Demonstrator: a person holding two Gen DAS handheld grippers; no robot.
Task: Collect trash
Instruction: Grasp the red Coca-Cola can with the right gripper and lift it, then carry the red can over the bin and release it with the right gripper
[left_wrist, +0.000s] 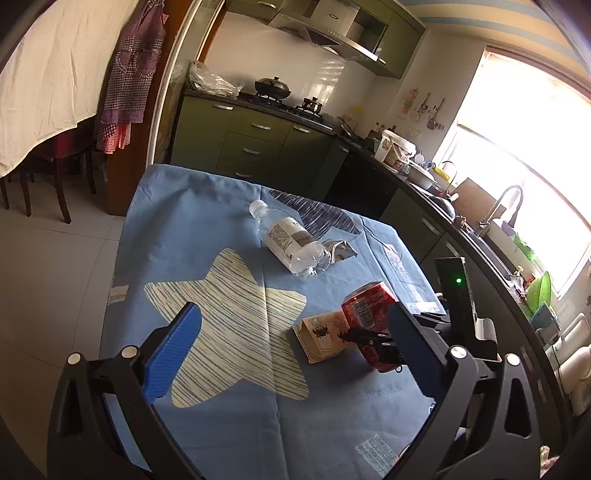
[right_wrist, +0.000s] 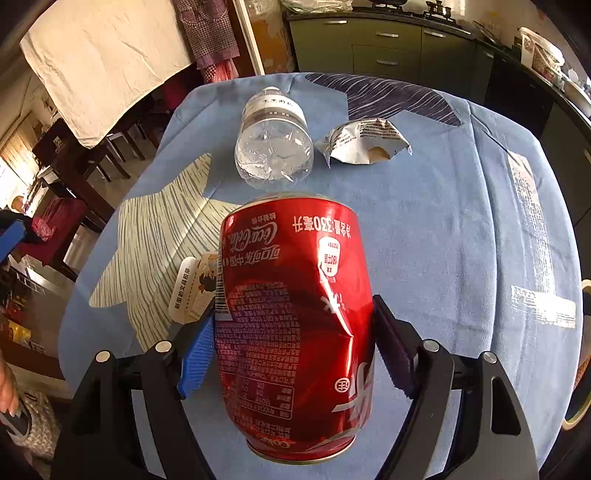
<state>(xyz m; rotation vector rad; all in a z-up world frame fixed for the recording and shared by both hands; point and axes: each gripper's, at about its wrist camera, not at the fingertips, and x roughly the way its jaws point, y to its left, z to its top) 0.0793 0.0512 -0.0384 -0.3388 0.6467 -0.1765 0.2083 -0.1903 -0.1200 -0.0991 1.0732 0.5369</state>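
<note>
Clamping dented red can (right_wrist: 295, 325), right gripper (right_wrist: 291, 339); left gripper (left_wrist: 295, 332) spread wide, holding nothing.

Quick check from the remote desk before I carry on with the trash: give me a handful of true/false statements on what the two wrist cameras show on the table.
1. The red can sits between the right gripper fingers. True.
2. The plastic bottle stands upright. False: it lies on its side on the blue cloth.
3. The left gripper holds the small carton. False: its jaws are open and empty.
4. A crumpled silver wrapper lies beside the bottle. True.
5. The can is undamaged. False: its side is dented.
</note>
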